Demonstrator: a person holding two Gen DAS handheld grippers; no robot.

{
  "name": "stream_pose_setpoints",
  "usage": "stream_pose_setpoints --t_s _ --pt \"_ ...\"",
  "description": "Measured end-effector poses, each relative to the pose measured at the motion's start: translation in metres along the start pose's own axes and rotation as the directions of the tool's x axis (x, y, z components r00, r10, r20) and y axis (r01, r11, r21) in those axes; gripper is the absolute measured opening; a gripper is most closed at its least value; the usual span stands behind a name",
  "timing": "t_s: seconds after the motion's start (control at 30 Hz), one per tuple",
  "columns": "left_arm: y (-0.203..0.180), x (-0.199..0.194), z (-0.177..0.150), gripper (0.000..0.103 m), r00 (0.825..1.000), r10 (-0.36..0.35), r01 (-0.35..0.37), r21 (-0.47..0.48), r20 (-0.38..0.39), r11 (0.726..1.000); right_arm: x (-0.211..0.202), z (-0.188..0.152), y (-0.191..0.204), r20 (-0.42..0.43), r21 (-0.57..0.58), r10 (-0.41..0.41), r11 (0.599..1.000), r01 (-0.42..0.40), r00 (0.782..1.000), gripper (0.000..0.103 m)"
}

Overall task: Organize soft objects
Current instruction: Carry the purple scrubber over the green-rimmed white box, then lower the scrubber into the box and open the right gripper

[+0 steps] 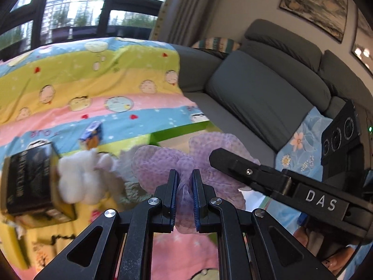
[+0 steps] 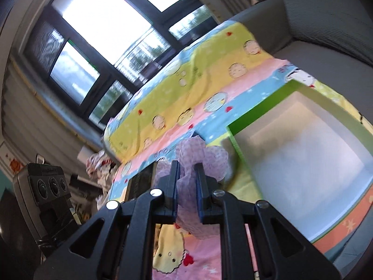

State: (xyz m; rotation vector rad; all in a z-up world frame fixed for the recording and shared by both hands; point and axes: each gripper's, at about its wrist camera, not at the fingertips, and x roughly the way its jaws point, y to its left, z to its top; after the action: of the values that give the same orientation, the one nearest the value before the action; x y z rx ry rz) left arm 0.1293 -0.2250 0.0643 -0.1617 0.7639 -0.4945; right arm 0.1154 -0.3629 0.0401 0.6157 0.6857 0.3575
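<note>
Fingers (image 1: 173,186) of both my hands pinch the purple mesh cloth (image 1: 163,163) above the cartoon blanket (image 1: 93,88), beside the green box (image 2: 303,154).

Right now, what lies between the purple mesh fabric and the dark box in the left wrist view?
A white fluffy toy lies between them in the left wrist view: it touches the dark box on one side, with the purple mesh fabric on its other side.

From each wrist we look forward along our fingers, close over the blanket (image 1: 93,88), both views sharing the purple mesh (image 2: 205,158) ahead.
</note>
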Motion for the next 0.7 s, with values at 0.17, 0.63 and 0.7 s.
stream_pose_setpoints --t_s 0.17,0.63,0.7 --pt "-0.024 0.037 0.010 0.011 0.996 -0.062 0.064 0.028 -0.064 0.998 -0.012 0.015 -0.028 0.067 0.054 -0.095 0.994 0.092 0.993 0.014" --pt "-0.049 0.128 -0.005 0.013 0.956 -0.100 0.107 0.012 -0.275 0.994 -0.003 0.016 -0.110 0.032 0.206 -0.327 0.927 0.313 0.945 0.014" --pt "-0.047 0.133 -0.009 0.025 0.949 -0.108 0.115 0.007 -0.297 0.993 -0.003 0.016 -0.113 0.030 0.205 -0.350 0.919 0.337 0.936 0.014"
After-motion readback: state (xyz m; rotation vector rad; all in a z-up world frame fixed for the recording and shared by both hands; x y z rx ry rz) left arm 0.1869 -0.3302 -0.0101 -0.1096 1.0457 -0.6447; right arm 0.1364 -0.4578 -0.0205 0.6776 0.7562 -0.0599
